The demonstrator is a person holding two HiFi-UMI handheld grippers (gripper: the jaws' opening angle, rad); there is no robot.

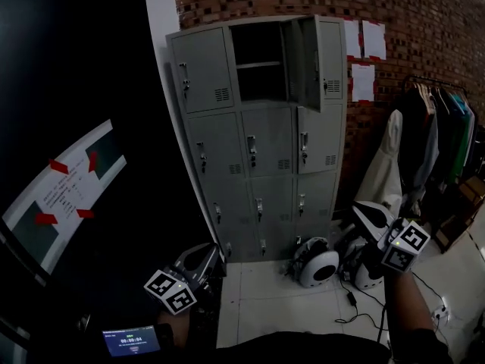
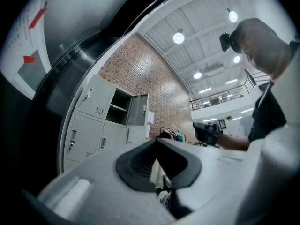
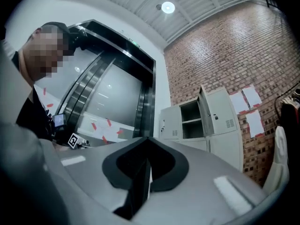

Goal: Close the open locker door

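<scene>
A grey locker cabinet [image 1: 258,150] stands against the brick wall. Its top middle compartment [image 1: 259,63] is open and empty, with one shelf inside. The open door [image 1: 307,61] is swung out to the right, edge-on to me. My left gripper [image 1: 214,253] hangs low at the lower left, well short of the lockers. My right gripper [image 1: 358,209] is low on the right, near the cabinet's bottom corner. Both are shut with nothing between the jaws. The left gripper view shows the open compartment [image 2: 120,107] far off, and the right gripper view shows the door [image 3: 205,110].
A dark curved panel with a taped sign [image 1: 68,188] fills the left. A clothes rack [image 1: 443,127] and a hanging white coat [image 1: 386,165] stand at the right. White round devices [image 1: 318,265] and cables [image 1: 356,303] lie on the floor before the lockers.
</scene>
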